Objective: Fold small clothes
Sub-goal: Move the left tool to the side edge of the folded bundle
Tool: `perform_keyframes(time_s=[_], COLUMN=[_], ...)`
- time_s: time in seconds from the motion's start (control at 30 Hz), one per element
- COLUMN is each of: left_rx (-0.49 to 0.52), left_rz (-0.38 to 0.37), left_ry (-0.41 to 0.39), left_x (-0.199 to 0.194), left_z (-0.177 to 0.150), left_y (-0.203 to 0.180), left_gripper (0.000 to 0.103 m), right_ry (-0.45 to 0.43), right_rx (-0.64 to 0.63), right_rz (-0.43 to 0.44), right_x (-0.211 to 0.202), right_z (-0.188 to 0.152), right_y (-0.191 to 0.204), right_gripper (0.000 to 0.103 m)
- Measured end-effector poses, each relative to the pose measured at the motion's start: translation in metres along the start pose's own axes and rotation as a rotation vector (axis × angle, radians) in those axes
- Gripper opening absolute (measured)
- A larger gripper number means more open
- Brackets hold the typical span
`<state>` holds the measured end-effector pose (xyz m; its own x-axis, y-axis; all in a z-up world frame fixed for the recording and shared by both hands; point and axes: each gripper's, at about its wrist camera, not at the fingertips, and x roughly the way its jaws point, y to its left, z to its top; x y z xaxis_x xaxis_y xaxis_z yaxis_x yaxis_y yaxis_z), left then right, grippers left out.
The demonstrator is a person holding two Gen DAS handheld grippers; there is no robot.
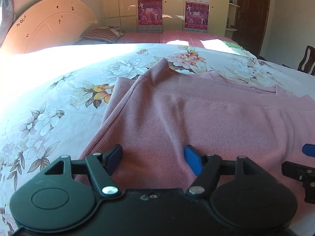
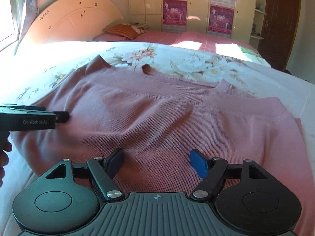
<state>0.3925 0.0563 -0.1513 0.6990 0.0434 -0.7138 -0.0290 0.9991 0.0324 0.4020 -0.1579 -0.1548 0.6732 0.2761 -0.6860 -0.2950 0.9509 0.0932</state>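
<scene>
A pink ribbed sweater (image 1: 196, 118) lies spread on the floral bed sheet (image 1: 59, 102), its neckline toward the far side and its right part folded over. It also fills the right wrist view (image 2: 157, 114). My left gripper (image 1: 152, 158) is open, its jaws wide apart just above the sweater's near left part, holding nothing. It shows from the side in the right wrist view (image 2: 63, 116). My right gripper (image 2: 156, 161) is open over the sweater's near middle, empty. Its blue fingertip (image 1: 309, 149) shows at the right edge of the left wrist view.
A curved wooden headboard (image 1: 49, 25) stands at the far left. A second bed with a pink cover (image 1: 177, 37) and a striped pillow (image 1: 104, 34) lies behind. Wardrobes with posters (image 1: 149, 5) and a dark door (image 1: 254, 13) line the back wall. A wooden chair (image 1: 307, 61) stands at the right.
</scene>
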Motion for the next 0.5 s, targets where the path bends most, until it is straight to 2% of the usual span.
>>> perform_keyframes(time_s=[0.13, 0.23, 0.3, 0.5], left_rx=[-0.031, -0.074, -0.131, -0.325], left_rz=[0.005, -0.028, -0.056, -0.115], left_ry=[0.012, 0.019, 0.035, 0.130], left_x=[-0.017, -0.039, -0.052, -0.066], left_z=[-0.002, -0.012, -0.024, -0.061], left_y=[0.006, 0.019, 0.032, 0.065], left_gripper=[0.071, 0.075, 0.080, 0.076], right_ry=[-0.003, -0.029, -0.042, -0.032], right_rx=[0.027, 0.064, 0.076, 0.125], right_rz=[0.021, 0.028, 0.008, -0.028], right_x=[-0.007, -0.017, -0.021, -0.025], right_z=[0.004, 0.007, 0.009, 0.010], right_y=[-0.004, -0.007, -0.006, 0.002], right_gripper=[0.074, 0.074, 0.074, 0.074])
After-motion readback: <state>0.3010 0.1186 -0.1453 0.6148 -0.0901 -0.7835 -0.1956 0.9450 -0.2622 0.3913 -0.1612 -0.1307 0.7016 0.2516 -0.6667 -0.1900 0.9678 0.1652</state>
